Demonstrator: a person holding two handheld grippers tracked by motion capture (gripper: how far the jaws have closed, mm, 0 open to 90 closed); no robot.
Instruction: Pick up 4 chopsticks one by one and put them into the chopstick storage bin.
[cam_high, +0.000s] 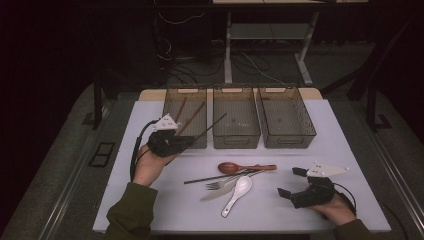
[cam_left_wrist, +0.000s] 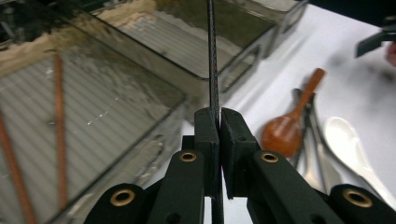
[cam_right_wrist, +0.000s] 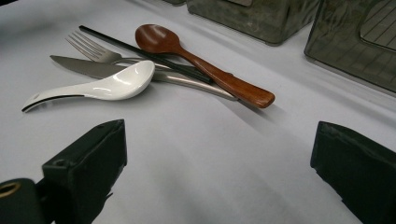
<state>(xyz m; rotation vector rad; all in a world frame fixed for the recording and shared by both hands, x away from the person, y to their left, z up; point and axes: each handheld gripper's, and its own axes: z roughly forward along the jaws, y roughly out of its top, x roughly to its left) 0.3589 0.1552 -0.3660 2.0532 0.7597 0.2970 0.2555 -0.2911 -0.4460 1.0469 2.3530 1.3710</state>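
**Left gripper clamping black chopstick over the bins; right idling open**

Left gripper (cam_high: 187, 140) is sitting left of centre in the high view, jaws pinched nearly closed on a black chopstick (cam_high: 212, 125). The stick is slanting up-right from the jaws, its tip over the middle bin (cam_high: 236, 140). In the left gripper view the same chopstick (cam_left_wrist: 212, 60) is running straight up the frame between the pads.

Left bin (cam_high: 170, 107) is holding two brown chopsticks (cam_high: 191, 119).

Right gripper (cam_high: 291, 182) is resting at lower right in the high view, jaws spread wide, gripping nothing.

Lying mid-table in a loose pile: second black chopstick (cam_high: 210, 177), wooden spoon (cam_high: 240, 167), fork (cam_high: 222, 183), knife (cam_high: 216, 192), white ceramic spoon (cam_high: 238, 192). Right bin (cam_high: 286, 137) is sitting at upper right.
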